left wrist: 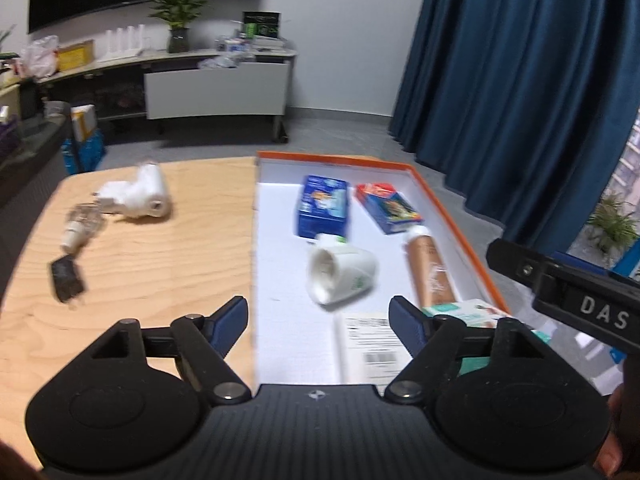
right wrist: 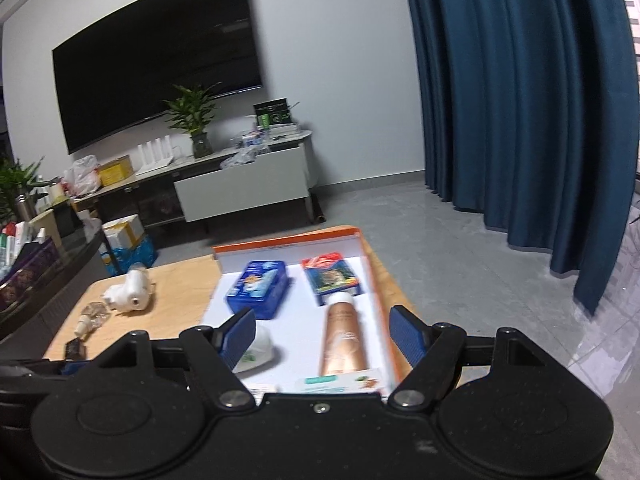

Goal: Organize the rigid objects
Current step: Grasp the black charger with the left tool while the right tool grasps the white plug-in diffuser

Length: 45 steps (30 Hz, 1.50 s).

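An orange-rimmed white tray (left wrist: pixel 452 216) lies on the right of a wooden table (left wrist: pixel 160 248). In it lie a blue box (left wrist: pixel 322 206), a red and blue box (left wrist: pixel 386 207), a white cup (left wrist: pixel 340 274) on its side, a copper tube (left wrist: pixel 430 270) and a teal-labelled box (left wrist: pixel 466 312). My left gripper (left wrist: pixel 320 320) is open and empty, above the tray's near end. My right gripper (right wrist: pixel 324 334) is open and empty, above the tray (right wrist: pixel 280 246); the copper tube (right wrist: pixel 343 340) shows between its fingers.
On the bare table left of the tray lie a white wrapped bundle (left wrist: pixel 144 194), a small clear bottle (left wrist: pixel 82 224) and a dark flat piece (left wrist: pixel 67 280). The right gripper's body (left wrist: pixel 568 292) hangs over the tray's right rim. Blue curtains (left wrist: pixel 520 80) hang at the right.
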Each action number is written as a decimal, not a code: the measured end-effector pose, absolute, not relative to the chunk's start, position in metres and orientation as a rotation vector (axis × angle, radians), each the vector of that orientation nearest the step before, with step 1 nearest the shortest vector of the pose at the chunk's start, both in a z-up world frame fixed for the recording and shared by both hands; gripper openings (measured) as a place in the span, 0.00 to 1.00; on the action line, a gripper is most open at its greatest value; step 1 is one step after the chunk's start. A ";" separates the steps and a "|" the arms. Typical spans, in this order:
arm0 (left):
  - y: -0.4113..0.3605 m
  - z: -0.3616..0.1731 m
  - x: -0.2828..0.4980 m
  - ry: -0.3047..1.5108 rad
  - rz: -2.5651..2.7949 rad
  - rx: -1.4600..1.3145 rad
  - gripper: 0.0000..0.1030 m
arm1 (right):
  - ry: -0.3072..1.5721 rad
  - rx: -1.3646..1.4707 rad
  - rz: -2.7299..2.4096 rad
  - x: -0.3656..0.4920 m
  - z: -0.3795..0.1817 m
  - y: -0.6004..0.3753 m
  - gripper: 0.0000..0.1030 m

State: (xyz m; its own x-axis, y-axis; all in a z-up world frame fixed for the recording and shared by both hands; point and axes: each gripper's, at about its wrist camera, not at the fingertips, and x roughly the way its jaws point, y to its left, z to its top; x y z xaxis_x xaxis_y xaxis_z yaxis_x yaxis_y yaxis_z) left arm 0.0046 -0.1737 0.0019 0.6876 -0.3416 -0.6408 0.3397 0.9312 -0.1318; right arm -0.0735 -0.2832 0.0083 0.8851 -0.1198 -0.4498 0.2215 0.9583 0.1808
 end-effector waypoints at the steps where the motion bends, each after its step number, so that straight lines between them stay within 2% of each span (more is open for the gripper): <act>1: -0.169 0.003 0.005 0.715 -0.370 -0.001 0.79 | 0.455 0.228 -0.170 -0.072 0.009 -0.279 0.85; 4: -0.155 0.007 0.004 0.704 -0.344 0.003 0.84 | 0.470 0.216 -0.137 -0.067 0.012 -0.264 0.85; 9: -0.131 0.009 0.002 0.680 -0.309 0.004 0.86 | 0.483 0.209 -0.090 -0.058 0.014 -0.239 0.85; 24: -0.060 -0.014 0.015 0.675 -0.156 -0.052 0.87 | 0.553 0.131 0.052 -0.023 -0.003 -0.169 0.85; 32: -0.016 -0.034 0.053 0.727 0.014 -0.156 0.86 | 0.569 0.119 0.099 -0.008 -0.010 -0.156 0.85; 39: -0.015 -0.051 0.101 0.771 0.059 -0.159 0.72 | 0.563 0.086 0.131 0.011 -0.009 -0.147 0.85; 41: -0.016 -0.056 0.111 0.772 0.080 -0.135 0.71 | 0.567 0.081 0.137 0.019 -0.008 -0.146 0.85; 44: -0.015 -0.059 0.119 0.761 0.082 -0.102 0.61 | 0.581 0.084 0.152 0.035 -0.008 -0.146 0.85; 45: -0.015 -0.059 0.120 0.756 0.066 -0.087 0.55 | 0.588 0.085 0.158 0.041 -0.008 -0.146 0.85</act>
State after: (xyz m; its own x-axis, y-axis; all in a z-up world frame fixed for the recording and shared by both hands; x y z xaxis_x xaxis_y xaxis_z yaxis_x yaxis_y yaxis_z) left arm 0.1196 -0.0153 -0.0591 0.7260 0.0288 -0.6871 -0.0913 0.9943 -0.0548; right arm 0.0414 -0.1458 -0.0078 0.8207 0.1721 -0.5449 -0.1239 0.9845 0.1244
